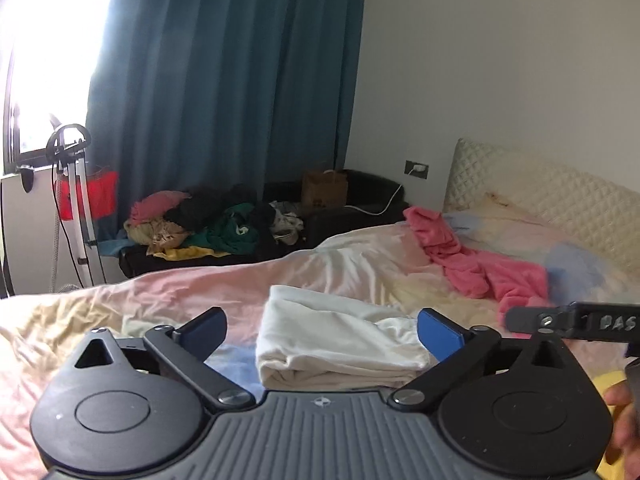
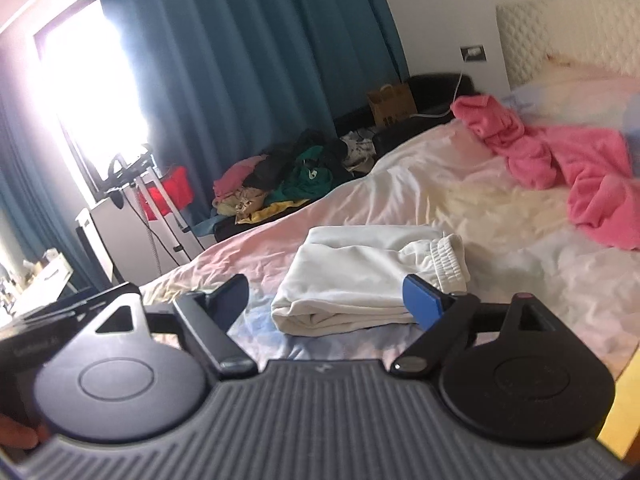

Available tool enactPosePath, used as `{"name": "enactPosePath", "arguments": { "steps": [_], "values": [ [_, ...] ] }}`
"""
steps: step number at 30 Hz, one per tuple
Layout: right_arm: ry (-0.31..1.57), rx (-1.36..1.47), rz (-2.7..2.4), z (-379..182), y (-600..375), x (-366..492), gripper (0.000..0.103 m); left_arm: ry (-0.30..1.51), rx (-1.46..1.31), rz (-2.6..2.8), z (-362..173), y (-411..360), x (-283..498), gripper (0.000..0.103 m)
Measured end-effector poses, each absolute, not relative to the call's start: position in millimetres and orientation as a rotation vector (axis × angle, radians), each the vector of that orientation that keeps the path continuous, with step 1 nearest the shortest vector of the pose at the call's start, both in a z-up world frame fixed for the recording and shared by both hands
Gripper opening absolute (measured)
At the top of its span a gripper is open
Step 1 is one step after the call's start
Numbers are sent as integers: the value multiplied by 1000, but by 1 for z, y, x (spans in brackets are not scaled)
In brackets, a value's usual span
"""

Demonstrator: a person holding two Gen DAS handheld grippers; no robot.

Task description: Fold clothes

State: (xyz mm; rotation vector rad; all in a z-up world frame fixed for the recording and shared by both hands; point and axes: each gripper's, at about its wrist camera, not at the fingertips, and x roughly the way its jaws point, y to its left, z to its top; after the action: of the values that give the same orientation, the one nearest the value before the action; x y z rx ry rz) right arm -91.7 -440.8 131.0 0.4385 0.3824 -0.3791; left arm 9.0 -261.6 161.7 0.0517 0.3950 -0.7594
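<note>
Here, in the left wrist view, the surface is a bed (image 1: 180,292) with a wrinkled sheet in pale pink, yellow and blue, and a quilted cream headboard (image 1: 532,196) stands at the right against a white wall. Behind the bed hangs a teal curtain (image 1: 224,80), a bright window is at the far left, and a pile of mixed clothes (image 1: 208,224) lies on a dark low sofa beside a brown paper bag (image 1: 324,190). The folded white garment (image 1: 336,340) lies flat on the sheet, just in front of the left gripper (image 1: 322,330), whose jaws stand wide apart with nothing between the pads. Its long axis runs roughly left to right across the picture, and the thick folded edge faces the camera. A pink garment (image 1: 480,264) lies crumpled further back, well apart from it. At the right edge a black finger of the right gripper (image 1: 568,320) comes into the view, somewhat blurred. In the right wrist view the same room appears tilted, and the folded white garment (image 2: 368,280) rests on the bed (image 2: 500,208) ahead of the right gripper (image 2: 328,300). Its elastic waistband (image 2: 448,260) points to the right side, probably toward the headboard (image 2: 560,36). The jaws of this gripper are also apart and hold nothing. The pink garment (image 2: 560,168) lies beyond, near the pillows.
</note>
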Motion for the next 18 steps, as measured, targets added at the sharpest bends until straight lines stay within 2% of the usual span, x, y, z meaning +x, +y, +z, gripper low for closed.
{"name": "enactPosePath", "arguments": {
  "steps": [9, 18],
  "values": [
    [333, 343, -393, 102, -397, -119, 85, 304, 60, -709, 145, -225, -45, 103],
    [287, 257, -414, 58, -371, -119, 85, 311, 45, -724, 109, -206, -60, 103]
  ]
}}
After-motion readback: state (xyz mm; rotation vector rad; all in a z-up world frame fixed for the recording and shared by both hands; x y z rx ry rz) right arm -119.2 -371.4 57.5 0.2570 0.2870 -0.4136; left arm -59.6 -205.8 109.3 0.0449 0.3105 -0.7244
